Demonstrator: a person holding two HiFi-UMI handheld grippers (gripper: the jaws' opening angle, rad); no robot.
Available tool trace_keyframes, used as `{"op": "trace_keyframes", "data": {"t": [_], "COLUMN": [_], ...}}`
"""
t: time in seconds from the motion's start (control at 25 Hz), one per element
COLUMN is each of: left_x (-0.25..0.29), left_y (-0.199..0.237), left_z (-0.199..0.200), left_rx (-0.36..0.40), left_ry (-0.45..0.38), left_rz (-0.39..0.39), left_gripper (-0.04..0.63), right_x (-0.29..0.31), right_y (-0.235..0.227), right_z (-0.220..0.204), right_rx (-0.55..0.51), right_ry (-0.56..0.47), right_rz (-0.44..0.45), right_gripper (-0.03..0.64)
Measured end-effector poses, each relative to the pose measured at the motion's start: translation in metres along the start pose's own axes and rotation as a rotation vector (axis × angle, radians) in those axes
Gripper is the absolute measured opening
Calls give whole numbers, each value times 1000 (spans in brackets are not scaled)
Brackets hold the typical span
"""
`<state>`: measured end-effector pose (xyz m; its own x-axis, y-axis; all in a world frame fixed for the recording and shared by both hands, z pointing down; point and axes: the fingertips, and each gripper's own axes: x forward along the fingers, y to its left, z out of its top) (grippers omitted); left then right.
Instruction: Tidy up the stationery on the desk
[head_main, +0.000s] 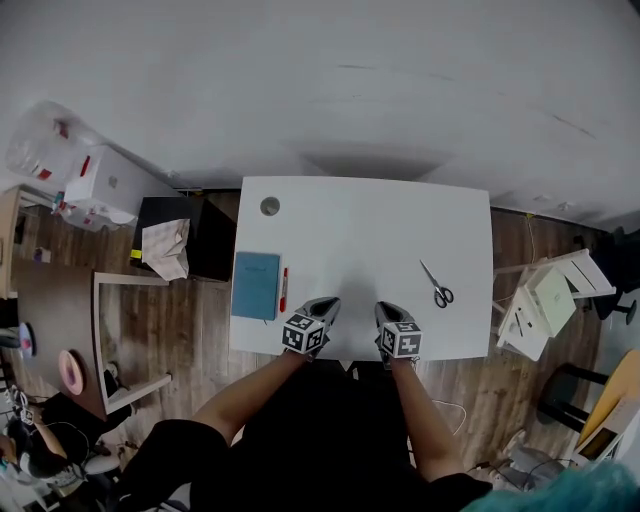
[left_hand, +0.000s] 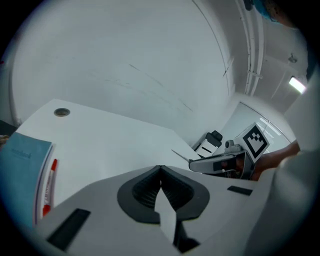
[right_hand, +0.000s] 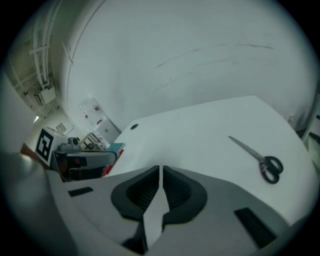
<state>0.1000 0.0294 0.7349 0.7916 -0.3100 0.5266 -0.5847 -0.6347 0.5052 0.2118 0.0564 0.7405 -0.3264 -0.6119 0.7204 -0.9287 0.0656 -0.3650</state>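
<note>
Left tool (head_main: 328, 304), right tool (head_main: 385, 309) closed, empty; scissors (head_main: 437, 286) rightward, notebook (head_main: 255, 285) and pen (head_main: 284, 289) leftward.

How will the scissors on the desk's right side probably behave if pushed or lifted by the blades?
The scissors lie flat on the smooth white desk, so a push would probably slide them, not roll them. The blades look thin and stiff, so jaws may slip on them. Lifted by the blade tip, the looped handles would likely swing down.

One desk (head_main: 360, 230) bears one blue notebook (head_main: 256, 285), one red pen (head_main: 284, 289), one pair of scissors (head_main: 437, 285).
</note>
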Motion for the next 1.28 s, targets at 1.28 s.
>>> {"op": "trace_keyframes", "data": {"t": [1.28], "left_x": [151], "left_y": [-130], "left_z": [-24], "left_rx": [51], "left_ry": [121], "left_rz": [10], "left_gripper": [14], "right_x": [-44], "right_y": [-228], "right_z": [-22], "right_rx": [-251], "right_ry": [219], "right_rz": [-57], "right_gripper": [58]}}
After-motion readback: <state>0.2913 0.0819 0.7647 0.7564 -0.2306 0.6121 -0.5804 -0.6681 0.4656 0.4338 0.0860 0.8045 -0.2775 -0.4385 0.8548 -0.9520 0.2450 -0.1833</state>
